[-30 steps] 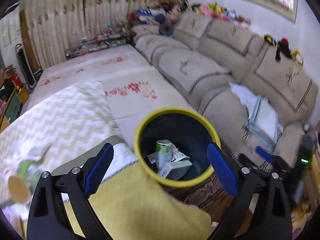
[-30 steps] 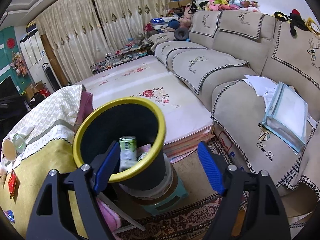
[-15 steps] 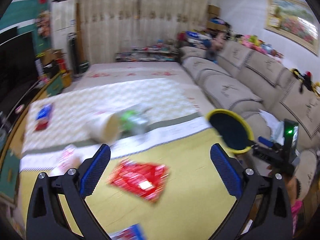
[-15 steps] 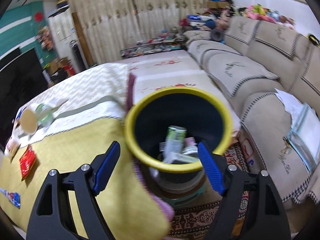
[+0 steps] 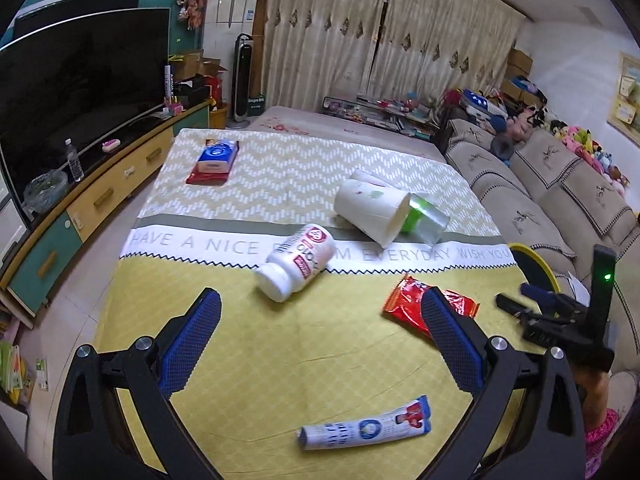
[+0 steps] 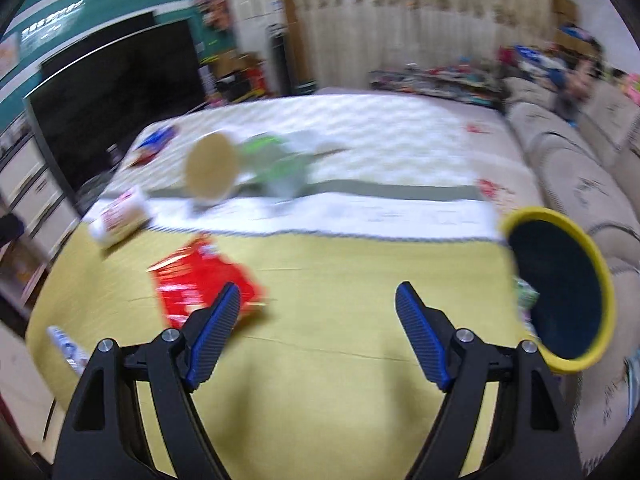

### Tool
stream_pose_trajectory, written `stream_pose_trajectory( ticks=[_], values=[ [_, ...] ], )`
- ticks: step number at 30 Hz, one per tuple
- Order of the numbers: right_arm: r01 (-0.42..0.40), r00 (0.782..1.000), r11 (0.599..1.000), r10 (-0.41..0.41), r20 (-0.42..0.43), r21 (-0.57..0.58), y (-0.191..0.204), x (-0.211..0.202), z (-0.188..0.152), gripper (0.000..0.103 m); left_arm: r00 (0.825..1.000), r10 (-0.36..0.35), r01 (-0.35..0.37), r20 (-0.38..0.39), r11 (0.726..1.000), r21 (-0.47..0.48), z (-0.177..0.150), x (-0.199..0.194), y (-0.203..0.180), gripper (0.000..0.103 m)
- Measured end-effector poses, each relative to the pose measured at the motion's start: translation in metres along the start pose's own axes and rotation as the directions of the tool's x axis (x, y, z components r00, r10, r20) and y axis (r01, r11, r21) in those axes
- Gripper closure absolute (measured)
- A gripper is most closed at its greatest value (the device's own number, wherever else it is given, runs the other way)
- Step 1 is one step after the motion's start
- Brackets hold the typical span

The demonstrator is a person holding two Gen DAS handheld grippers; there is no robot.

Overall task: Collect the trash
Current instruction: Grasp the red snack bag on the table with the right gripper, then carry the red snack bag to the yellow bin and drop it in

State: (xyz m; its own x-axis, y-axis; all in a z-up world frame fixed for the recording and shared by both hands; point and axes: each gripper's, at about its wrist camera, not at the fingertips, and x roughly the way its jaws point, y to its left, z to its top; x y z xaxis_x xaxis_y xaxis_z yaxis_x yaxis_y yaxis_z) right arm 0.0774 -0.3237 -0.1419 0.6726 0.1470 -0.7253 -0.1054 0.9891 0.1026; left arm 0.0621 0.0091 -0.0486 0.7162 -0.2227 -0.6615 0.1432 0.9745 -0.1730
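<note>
Both the left gripper [image 5: 320, 344] and right gripper [image 6: 318, 330] hang released and empty over the cloth, ready for a pick. Trash lies mid-frame: bottle [image 5: 296, 262], cup [image 5: 370, 209], red wrapper [image 5: 416, 306]. The bin [image 6: 560, 288] waits at right, within reach.

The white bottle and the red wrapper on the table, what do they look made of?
The white bottle looks like glossy plastic: smooth, opaque, with a printed label. The red wrapper looks like thin shiny foil or plastic film: crinkled, with bright glints.

A red wrapper [image 5: 428, 307] and white bottle [image 5: 296, 262] lie on yellow, chevron-patterned cloth [image 5: 280, 360]; the bin [image 6: 560, 288] is yellow-rimmed.
</note>
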Motion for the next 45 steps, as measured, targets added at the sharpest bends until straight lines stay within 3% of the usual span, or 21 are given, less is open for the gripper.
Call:
stream_pose_trajectory(
  ticks=[5,13,16,18,20,22,23,29,35,39,45],
  values=[
    [-0.029,0.999,0.996,0.026,-0.039,-0.087,0.044,0.022,0.004,0.024,1.000,-0.007,0.007,0.004,1.000,-0.009,-0.002,-0.004,0.004,0.005],
    [-0.030,0.993,0.995,0.019,-0.118,-0.093,0.056,0.049,0.000,0.026,1.000,-0.012,0.012,-0.011,1.000,-0.014,-0.002,0.000,-0.001,0.005],
    [-0.023,0.992,0.995,0.010,-0.125,-0.099,0.055,0.051,-0.005,0.039,1.000,-0.016,0.015,-0.020,1.000,-0.014,-0.002,0.004,-0.002,0.005],
    [-0.006,0.993,0.994,-0.007,-0.117,-0.107,0.057,0.051,-0.005,0.054,1.000,-0.016,0.016,-0.025,1.000,-0.010,-0.002,0.005,-0.004,0.005],
    [-0.025,0.993,0.997,0.016,-0.114,-0.079,0.053,0.050,-0.003,0.080,0.999,-0.016,0.015,-0.028,1.000,-0.004,-0.003,0.006,-0.006,0.005],
    [-0.050,0.993,0.997,0.044,-0.111,-0.051,0.047,0.048,-0.001,0.093,0.999,-0.018,0.018,-0.030,1.000,0.000,-0.003,0.007,-0.009,0.005],
    [-0.060,0.993,0.997,0.055,-0.108,-0.044,0.045,0.047,-0.001,0.095,0.999,-0.017,0.018,-0.031,1.000,0.002,-0.004,0.007,-0.011,0.005],
    [-0.101,0.994,0.995,0.100,-0.041,-0.020,0.040,0.020,0.002,0.097,0.999,-0.021,0.021,-0.043,1.000,0.002,-0.006,0.012,-0.012,0.005],
    [-0.093,0.995,0.996,0.093,0.032,-0.011,0.031,-0.011,0.013,0.098,0.998,-0.028,0.029,-0.049,1.000,0.013,-0.007,0.015,-0.016,0.005],
    [-0.067,0.994,0.998,0.066,0.084,-0.001,0.021,-0.031,0.019,0.098,0.998,-0.028,0.029,-0.051,0.999,0.017,-0.008,0.017,-0.018,0.005],
    [0.031,0.991,0.999,-0.036,0.127,0.044,-0.014,-0.048,0.026,0.098,0.998,-0.030,0.032,-0.061,0.999,0.029,-0.009,0.020,-0.023,0.005]
  ],
)
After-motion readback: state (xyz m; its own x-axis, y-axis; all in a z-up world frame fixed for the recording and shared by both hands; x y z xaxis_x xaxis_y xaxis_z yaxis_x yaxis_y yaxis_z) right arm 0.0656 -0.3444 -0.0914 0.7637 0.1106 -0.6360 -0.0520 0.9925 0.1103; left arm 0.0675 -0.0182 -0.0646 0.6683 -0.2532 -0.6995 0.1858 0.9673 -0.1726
